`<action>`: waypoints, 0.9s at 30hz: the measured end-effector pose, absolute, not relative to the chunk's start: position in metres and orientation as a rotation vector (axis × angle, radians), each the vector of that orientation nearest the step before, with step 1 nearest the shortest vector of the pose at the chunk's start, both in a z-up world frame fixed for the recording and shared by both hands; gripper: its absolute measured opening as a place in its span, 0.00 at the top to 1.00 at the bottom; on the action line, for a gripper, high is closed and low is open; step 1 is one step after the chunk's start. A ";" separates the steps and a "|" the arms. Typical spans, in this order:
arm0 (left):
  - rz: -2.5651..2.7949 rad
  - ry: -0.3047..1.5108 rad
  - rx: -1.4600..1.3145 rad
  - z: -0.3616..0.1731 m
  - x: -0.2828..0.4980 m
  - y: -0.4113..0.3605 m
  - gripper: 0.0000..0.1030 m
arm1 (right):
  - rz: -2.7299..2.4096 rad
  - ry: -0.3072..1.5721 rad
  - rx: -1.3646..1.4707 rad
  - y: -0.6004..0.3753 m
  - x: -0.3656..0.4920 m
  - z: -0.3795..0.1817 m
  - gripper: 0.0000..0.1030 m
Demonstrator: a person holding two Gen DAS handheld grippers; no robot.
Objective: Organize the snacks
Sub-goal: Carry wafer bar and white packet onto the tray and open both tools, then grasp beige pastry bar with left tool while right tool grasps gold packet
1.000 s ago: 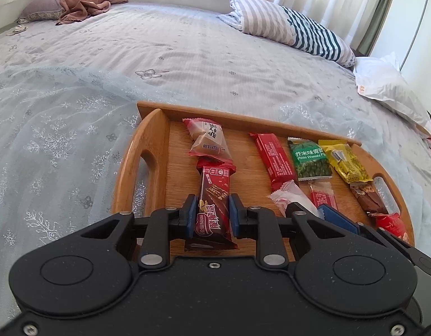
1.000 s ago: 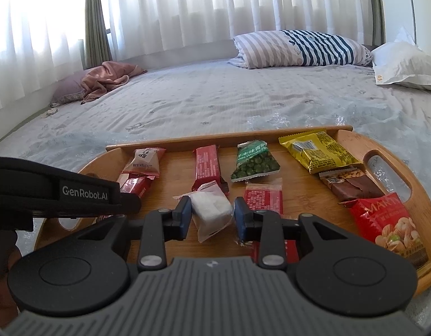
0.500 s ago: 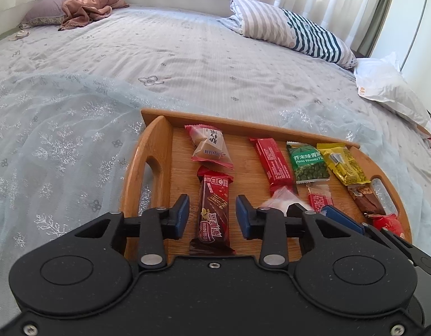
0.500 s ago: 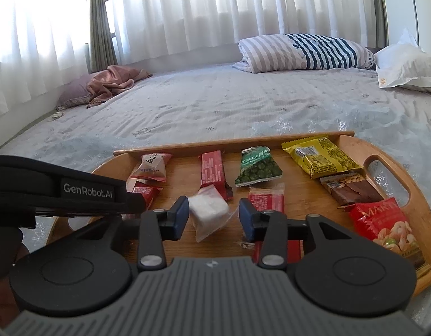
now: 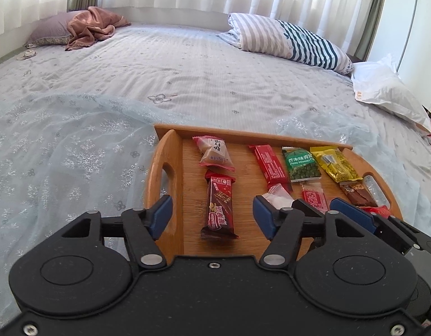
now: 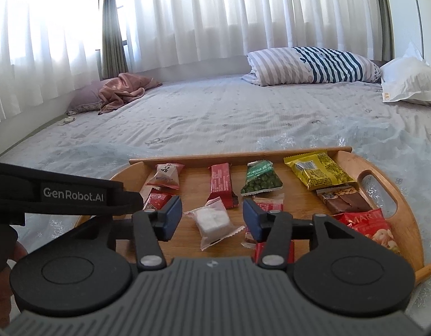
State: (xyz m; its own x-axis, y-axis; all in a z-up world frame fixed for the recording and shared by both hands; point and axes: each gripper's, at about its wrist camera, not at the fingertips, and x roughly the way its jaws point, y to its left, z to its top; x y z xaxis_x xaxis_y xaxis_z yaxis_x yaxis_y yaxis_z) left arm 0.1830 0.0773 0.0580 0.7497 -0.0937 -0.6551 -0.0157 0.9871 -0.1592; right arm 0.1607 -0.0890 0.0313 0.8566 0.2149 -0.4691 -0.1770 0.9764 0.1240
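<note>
While the wooden tray point(image 5: 162, 168) sits on the bed point(image 5: 187, 70), the left gripper point(image 5: 212, 215) has just been opening; its spread jaws touch nothing, and the dark red bar point(image 5: 219, 207) lies on the tray between them. Right of it, the right gripper point(image 6: 212, 218) has opened too, over the white packet point(image 6: 214, 224).

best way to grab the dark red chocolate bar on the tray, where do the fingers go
Grip the dark red chocolate bar across its narrow width at mid-length, coming down from above. It lies flat on the wooden tray, long axis pointing away from the left gripper, both long edges clear of other snacks.
</note>
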 end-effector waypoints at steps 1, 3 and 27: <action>-0.041 0.719 -0.156 0.059 0.179 0.078 0.36 | 0.209 0.502 0.076 -0.089 0.159 0.032 0.34; -0.040 0.712 -0.150 0.062 0.171 0.079 0.32 | 0.218 0.502 0.076 -0.091 0.154 0.033 0.32; 0.031 0.669 -0.094 0.070 0.045 0.110 0.12 | 0.339 0.496 0.023 -0.089 0.070 0.033 0.18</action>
